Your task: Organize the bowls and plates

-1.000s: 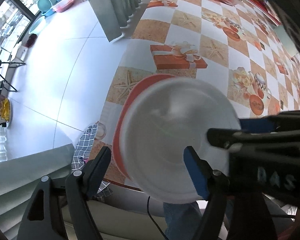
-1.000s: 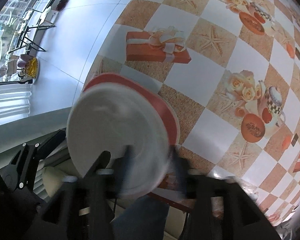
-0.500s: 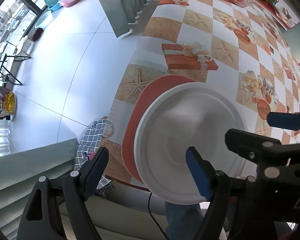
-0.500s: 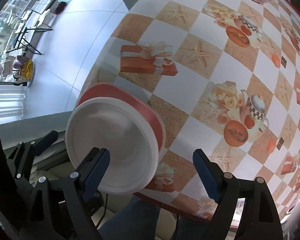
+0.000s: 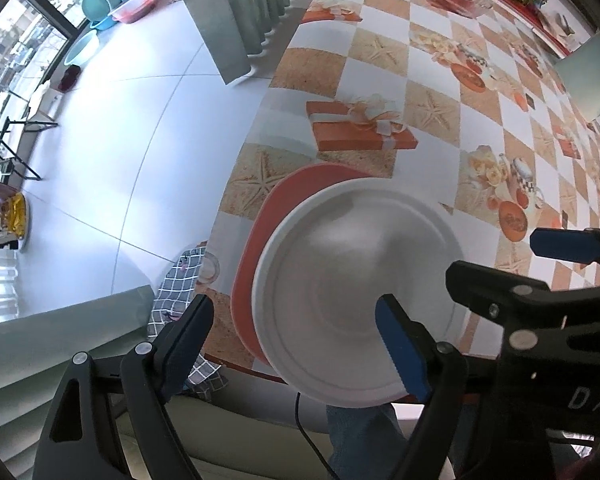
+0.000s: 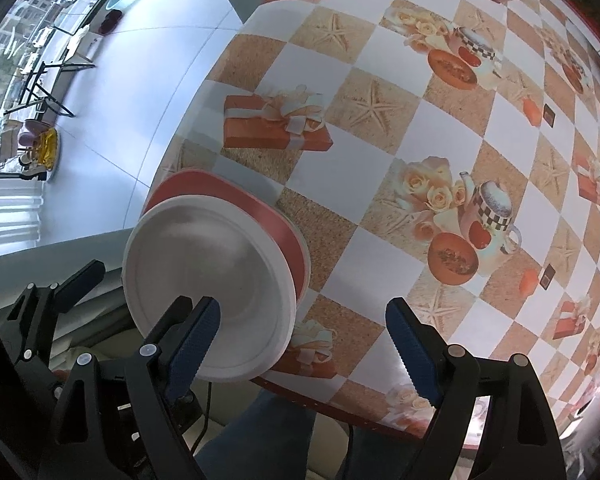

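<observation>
The white bowl (image 6: 208, 300) sat on the red plate (image 6: 256, 208) at the lower left of the right wrist frame, both at the near edge of the table (image 6: 480, 160), the bowl overhanging that edge a little. In the left wrist view the bowl (image 5: 360, 292) filled the lower centre, the plate (image 5: 260, 236) showing as a crescent to its left.

Both claws stood wide and held nothing: the right gripper (image 6: 300, 336) hovered over the bowl's right rim, the left gripper (image 5: 296, 340) framed its near side.

The bowl looked light, thin and stiff, probably glossy and slippery, so a pinch across the rim seemed the best hold. The plate looked flat and rigid, hard to lift except at its edge.
</observation>
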Demonstrator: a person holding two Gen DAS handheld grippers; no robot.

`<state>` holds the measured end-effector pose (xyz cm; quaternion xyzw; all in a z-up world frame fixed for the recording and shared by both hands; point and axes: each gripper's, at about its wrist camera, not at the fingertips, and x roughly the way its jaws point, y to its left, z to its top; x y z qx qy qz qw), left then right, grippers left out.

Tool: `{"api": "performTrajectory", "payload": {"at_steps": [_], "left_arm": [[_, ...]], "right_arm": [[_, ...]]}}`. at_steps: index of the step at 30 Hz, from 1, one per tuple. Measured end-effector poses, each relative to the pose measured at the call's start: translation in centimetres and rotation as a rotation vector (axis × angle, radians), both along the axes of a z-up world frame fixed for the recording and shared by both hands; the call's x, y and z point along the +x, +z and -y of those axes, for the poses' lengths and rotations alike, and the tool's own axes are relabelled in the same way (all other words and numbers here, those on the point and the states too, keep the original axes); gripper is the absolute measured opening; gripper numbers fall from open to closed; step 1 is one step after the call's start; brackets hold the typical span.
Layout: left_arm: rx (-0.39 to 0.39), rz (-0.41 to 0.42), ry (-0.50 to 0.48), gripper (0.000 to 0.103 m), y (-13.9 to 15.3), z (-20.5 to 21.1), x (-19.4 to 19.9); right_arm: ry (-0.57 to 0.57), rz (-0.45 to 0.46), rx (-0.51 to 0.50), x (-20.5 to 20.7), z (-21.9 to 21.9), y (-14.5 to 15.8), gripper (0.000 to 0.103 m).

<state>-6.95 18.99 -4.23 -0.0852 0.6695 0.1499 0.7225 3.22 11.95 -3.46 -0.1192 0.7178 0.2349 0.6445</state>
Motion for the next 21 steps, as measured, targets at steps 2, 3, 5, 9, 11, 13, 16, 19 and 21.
{"api": "performTrajectory", "payload": {"at_steps": [2,3,5,9,11,13,16,19,21], "left_arm": [[0.001,0.003,-0.004,0.085,0.1,0.1,0.1],[0.001,0.006,-0.009,0.085,0.3,0.3,0.2],[0.004,0.01,-0.014,0.085,0.5,0.4,0.2],[0.009,0.019,-0.018,0.086,0.8,0.5,0.1],[0.01,0.022,-0.018,0.085,1.0,0.5,0.1],[0.012,0.022,-0.015,0.085,1.0,0.4,0.2],[0.013,0.023,-0.014,0.085,1.0,0.5,0.1],[0.012,0.024,-0.017,0.086,1.1,0.5,0.1],[0.011,0.025,-0.02,0.085,1.1,0.5,0.1]], "right_arm": [[0.007,0.014,-0.003,-0.1,0.0,0.5,0.086],[0.01,0.019,-0.003,-0.2,0.1,0.6,0.086],[0.014,0.026,-0.005,-0.3,0.2,0.9,0.086],[0.011,0.029,-0.008,-0.4,0.5,1.1,0.086],[0.011,0.028,-0.008,-0.4,0.5,1.2,0.086],[0.012,0.029,-0.009,-0.4,0.5,1.2,0.086],[0.016,0.032,-0.008,-0.4,0.4,1.2,0.086],[0.019,0.033,-0.008,-0.4,0.3,1.3,0.086],[0.019,0.031,-0.01,-0.4,0.3,1.3,0.086]]}}
